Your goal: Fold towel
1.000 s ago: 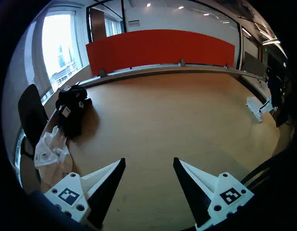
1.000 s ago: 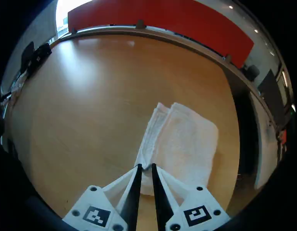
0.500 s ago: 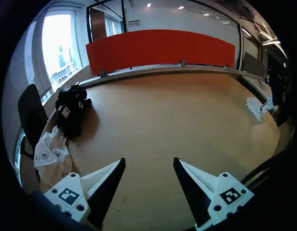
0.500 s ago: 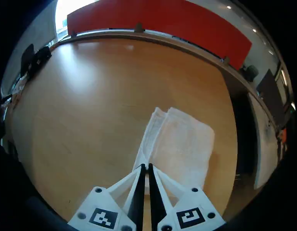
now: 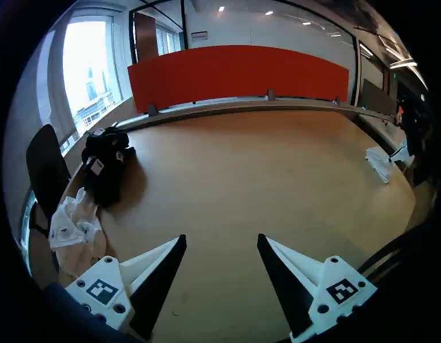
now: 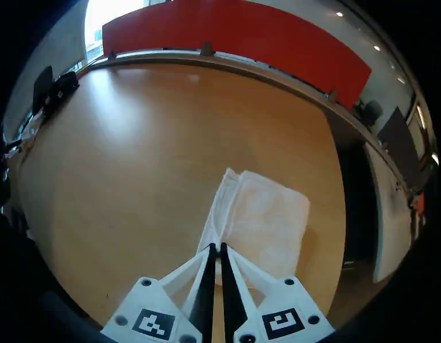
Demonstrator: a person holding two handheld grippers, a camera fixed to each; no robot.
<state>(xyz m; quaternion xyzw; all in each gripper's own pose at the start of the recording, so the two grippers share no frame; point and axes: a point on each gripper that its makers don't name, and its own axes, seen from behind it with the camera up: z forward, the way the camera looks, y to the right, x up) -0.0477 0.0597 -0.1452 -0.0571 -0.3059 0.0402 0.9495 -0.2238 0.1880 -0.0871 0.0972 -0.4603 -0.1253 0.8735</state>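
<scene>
Right gripper is closed down to a thin slit, and the near edge of the towel looks pinched between the tips. The fingers cover the cloth right under them, so it's hard to say how much is actually in the grip. The towel is white, folded over, and lies on the wooden table, low in the right gripper view and a bit right of middle.

Left gripper is spread wide with nothing in it, just bare table between the fingers. In the left gripper view the towel is a tiny white lump at the far right edge, too small to make out.

There's a black bag at the table's left edge, contents not visible. Below it is some crumpled white stuff, can't tell what it is.
</scene>
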